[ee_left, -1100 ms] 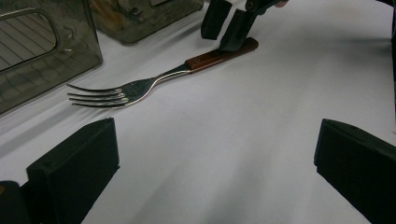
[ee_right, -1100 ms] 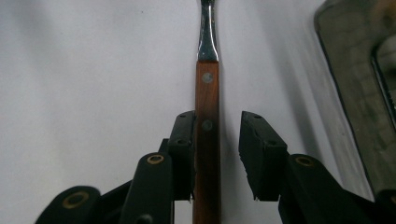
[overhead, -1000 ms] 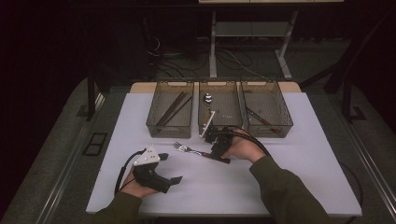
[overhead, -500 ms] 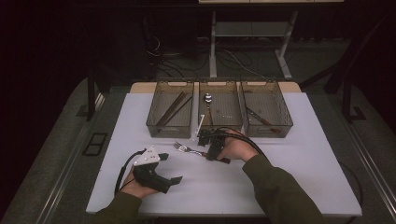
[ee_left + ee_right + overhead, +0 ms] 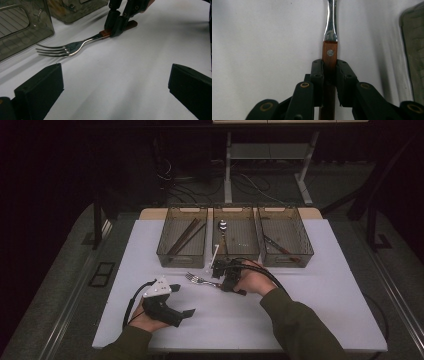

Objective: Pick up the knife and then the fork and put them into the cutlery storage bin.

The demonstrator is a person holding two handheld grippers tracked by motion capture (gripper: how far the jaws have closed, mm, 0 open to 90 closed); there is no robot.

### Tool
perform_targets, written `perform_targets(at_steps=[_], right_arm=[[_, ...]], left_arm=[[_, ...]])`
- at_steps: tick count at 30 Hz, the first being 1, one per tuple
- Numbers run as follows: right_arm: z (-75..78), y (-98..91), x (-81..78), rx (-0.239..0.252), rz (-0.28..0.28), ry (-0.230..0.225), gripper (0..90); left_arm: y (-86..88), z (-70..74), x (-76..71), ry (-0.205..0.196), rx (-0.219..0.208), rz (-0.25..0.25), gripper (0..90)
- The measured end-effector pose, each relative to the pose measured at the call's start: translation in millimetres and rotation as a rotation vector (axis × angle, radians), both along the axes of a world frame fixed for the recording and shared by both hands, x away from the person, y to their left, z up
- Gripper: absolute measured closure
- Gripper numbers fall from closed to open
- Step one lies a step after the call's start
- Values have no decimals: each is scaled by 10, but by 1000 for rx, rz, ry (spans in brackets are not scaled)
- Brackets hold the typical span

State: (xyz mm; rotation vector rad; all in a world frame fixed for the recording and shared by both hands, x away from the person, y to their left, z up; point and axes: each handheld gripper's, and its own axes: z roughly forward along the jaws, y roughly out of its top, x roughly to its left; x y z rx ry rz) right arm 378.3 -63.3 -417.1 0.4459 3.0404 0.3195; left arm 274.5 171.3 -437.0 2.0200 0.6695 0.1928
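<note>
A steel fork [image 5: 199,280] with a brown wooden handle lies on the white table [image 5: 310,295], its tines pointing left. My right gripper [image 5: 220,279] is down over the handle. Its jaws have just been closing, and in the right gripper view both pads [image 5: 318,72] press the sides of the wooden handle [image 5: 330,53]. The left gripper view shows the fork [image 5: 75,46] flat on the table with the right gripper [image 5: 113,31] clamped on its handle. My left gripper [image 5: 182,300] rests on the table at the near left, its jaws wide apart [image 5: 116,85] with nothing between them.
Three clear smoky bins stand in a row at the back of the table. The left bin [image 5: 182,265] holds chopsticks, the middle bin [image 5: 235,209] a spoon, and the right bin [image 5: 287,261] a long utensil. Dark floor surrounds the table.
The right gripper has settled a little lower and to the left, and its jaws have narrowed onto the fork's handle. The left gripper and the fork have stayed where they were.
</note>
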Motion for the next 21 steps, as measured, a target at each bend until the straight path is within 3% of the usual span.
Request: perform_targets(at_steps=[21], right_arm=[[204, -520, -1, 185, -62, -28, 770]], left_arm=[[-6, -9, 5, 5, -9, -3, 0]])
